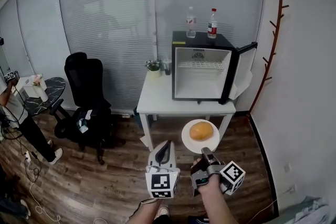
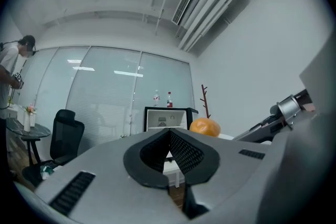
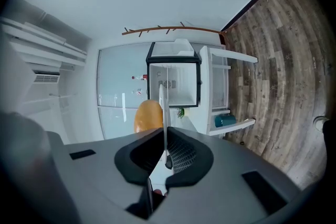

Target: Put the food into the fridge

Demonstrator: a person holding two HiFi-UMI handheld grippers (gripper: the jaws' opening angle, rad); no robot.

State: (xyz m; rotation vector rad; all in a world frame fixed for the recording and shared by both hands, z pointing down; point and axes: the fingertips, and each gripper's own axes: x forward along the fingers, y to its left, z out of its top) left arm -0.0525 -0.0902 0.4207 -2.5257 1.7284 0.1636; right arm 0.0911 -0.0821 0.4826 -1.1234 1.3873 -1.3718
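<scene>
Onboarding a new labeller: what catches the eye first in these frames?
First, the round white plate carrying a round orange-brown food item, clamped by its rim in the right gripper low in the head view. Beyond it, the small black fridge stands with its door open on the white table, with two plastic bottles on top.

On the table the fridge (two bottles atop), chair left, bread on plate in front.

The left gripper has its jaws closed together, empty. Straight beyond their tips stands an open fridge topped by two bottles. Round orange food shows just right of the tips, a black chair far left.
</scene>
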